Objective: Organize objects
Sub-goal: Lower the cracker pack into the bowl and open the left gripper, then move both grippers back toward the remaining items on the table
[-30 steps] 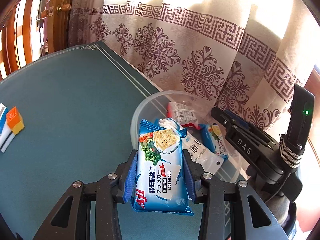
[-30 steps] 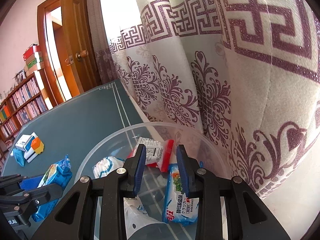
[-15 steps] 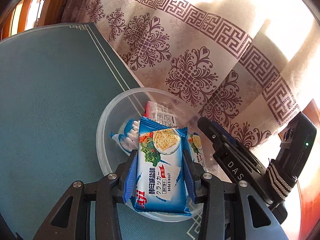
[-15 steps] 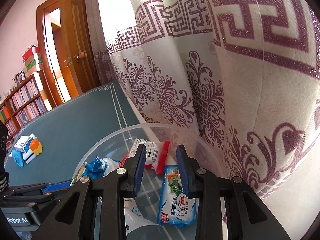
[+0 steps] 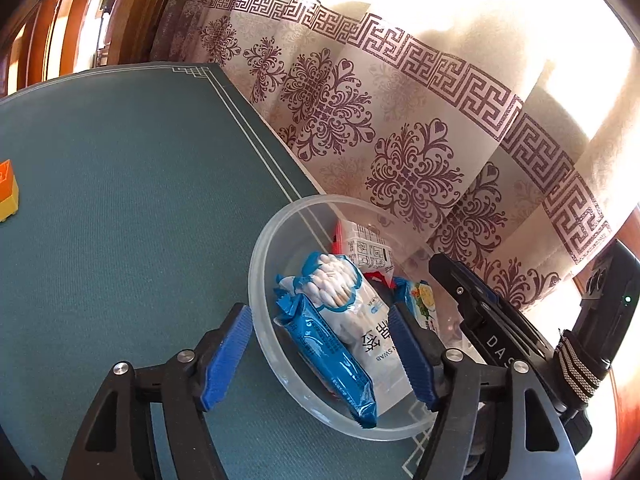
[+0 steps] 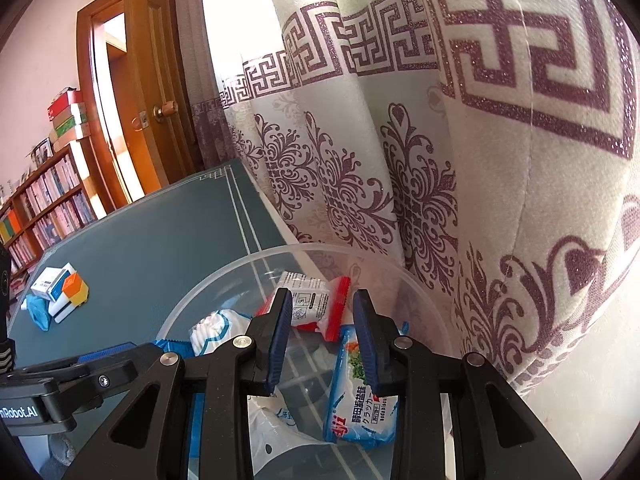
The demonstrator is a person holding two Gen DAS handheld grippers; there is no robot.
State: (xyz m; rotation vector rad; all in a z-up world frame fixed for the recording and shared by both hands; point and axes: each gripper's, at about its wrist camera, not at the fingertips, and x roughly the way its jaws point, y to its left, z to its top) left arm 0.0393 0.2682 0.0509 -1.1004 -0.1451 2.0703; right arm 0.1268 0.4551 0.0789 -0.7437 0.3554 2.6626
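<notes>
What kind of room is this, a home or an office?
Most likely a room in a home, perhaps a study: a patterned curtain, a bookshelf full of books beside a wooden door, and a green table.

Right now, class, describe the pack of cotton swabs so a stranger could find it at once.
Find the clear plastic bowl on the green table, beside the patterned curtain. The pack of cotton swabs lies inside among snack packets; only it shows a bundle of white swab tips through a clear window.

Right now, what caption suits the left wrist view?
Left gripper, jaws just opened, hangs over a clear bowl where the blue cracker packet lies.
</notes>
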